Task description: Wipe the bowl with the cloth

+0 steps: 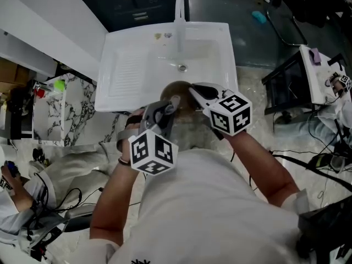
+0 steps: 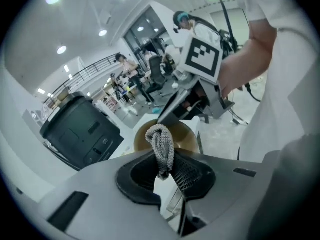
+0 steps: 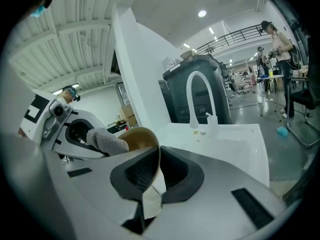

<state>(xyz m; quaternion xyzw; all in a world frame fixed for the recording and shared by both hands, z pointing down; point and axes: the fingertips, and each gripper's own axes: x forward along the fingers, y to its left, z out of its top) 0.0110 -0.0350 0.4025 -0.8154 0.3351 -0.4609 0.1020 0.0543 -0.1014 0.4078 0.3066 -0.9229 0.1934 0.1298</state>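
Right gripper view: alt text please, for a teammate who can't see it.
The right gripper pinches the rim of a tan bowl before a white sink and faucet. At left, the left gripper holds a grey cloth at the bowl's mouth.

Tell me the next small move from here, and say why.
Probably press the cloth into the bowl and sweep it round the inside. The left claw is shut on the cloth, whose bunched end sits right at the bowl's mouth, while the right claw pinches the bowl's rim and holds it tilted over the sink.
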